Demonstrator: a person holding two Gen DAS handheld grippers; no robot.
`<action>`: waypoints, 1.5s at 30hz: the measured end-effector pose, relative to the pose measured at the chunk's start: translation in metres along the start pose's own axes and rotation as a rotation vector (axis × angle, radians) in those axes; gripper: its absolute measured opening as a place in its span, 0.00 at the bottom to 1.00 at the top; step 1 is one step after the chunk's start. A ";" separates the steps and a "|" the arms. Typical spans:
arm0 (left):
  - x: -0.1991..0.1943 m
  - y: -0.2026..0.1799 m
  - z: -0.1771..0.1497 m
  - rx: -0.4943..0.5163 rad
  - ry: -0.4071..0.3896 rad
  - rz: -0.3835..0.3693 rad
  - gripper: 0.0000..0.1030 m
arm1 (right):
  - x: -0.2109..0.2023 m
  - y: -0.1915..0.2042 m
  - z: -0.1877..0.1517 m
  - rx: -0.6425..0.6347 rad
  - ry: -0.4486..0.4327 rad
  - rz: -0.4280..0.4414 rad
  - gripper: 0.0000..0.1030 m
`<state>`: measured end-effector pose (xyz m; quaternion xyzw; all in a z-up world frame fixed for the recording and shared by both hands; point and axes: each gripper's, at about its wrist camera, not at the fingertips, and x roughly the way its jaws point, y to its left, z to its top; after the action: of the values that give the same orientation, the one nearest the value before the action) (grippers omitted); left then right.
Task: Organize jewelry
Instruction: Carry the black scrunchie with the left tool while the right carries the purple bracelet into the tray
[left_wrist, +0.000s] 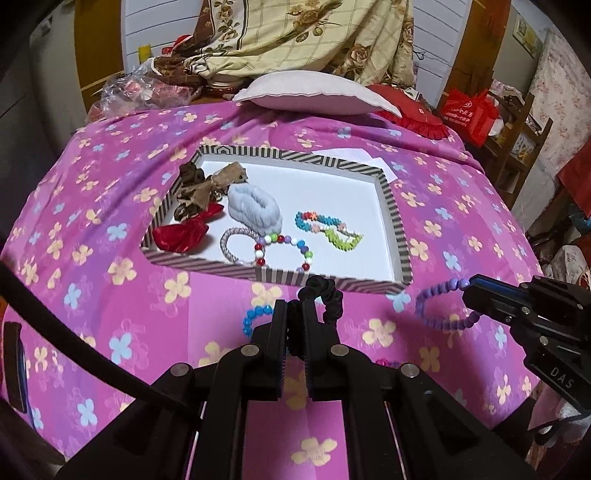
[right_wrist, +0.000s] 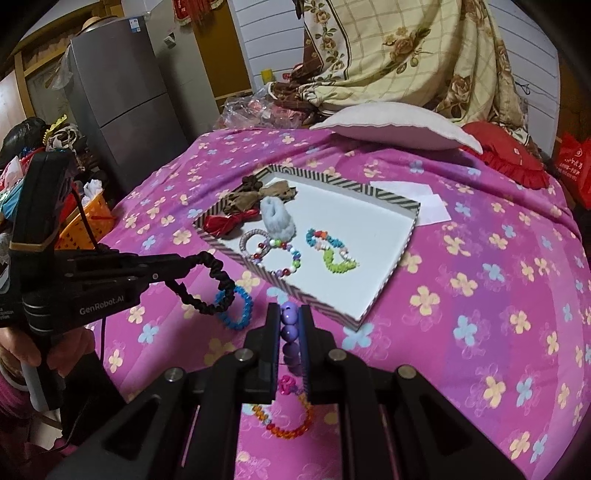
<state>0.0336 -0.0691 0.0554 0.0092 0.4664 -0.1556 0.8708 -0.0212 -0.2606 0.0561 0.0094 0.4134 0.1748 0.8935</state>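
A striped-rim white tray (left_wrist: 391, 192) (right_wrist: 384, 291) lies on the pink flowered bedspread and holds several hair ties and bead bracelets. My left gripper (left_wrist: 293, 306) (right_wrist: 190, 267) is shut on a black scrunchie (left_wrist: 327, 295) (right_wrist: 218, 284), held just above the spread before the tray's near rim. My right gripper (right_wrist: 290, 314) (left_wrist: 467, 291) is shut on a purple bead bracelet (right_wrist: 289, 325) (left_wrist: 437, 308), lifted near the tray's near right corner. A blue bead bracelet (left_wrist: 255, 317) (right_wrist: 238, 310) and an orange bead bracelet (right_wrist: 284, 424) lie on the spread.
A pink pillow (left_wrist: 314, 94) and red cushion (left_wrist: 410, 114) lie beyond the tray, with a floral quilt (left_wrist: 295, 37) behind. White paper (right_wrist: 424, 199) lies past the tray. A grey fridge (right_wrist: 122, 110) and an orange basket (right_wrist: 88, 221) stand left of the bed.
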 end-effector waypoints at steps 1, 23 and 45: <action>0.002 -0.001 0.002 0.003 0.000 0.004 0.20 | 0.002 -0.002 0.002 0.002 0.001 -0.003 0.09; 0.049 -0.022 0.049 0.021 0.024 0.022 0.20 | 0.059 -0.053 0.052 0.051 0.034 -0.062 0.09; 0.134 -0.011 0.054 -0.071 0.168 -0.016 0.20 | 0.153 -0.091 0.101 0.145 0.069 -0.069 0.09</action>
<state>0.1435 -0.1236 -0.0223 -0.0125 0.5430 -0.1448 0.8271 0.1725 -0.2844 -0.0047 0.0538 0.4558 0.1138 0.8811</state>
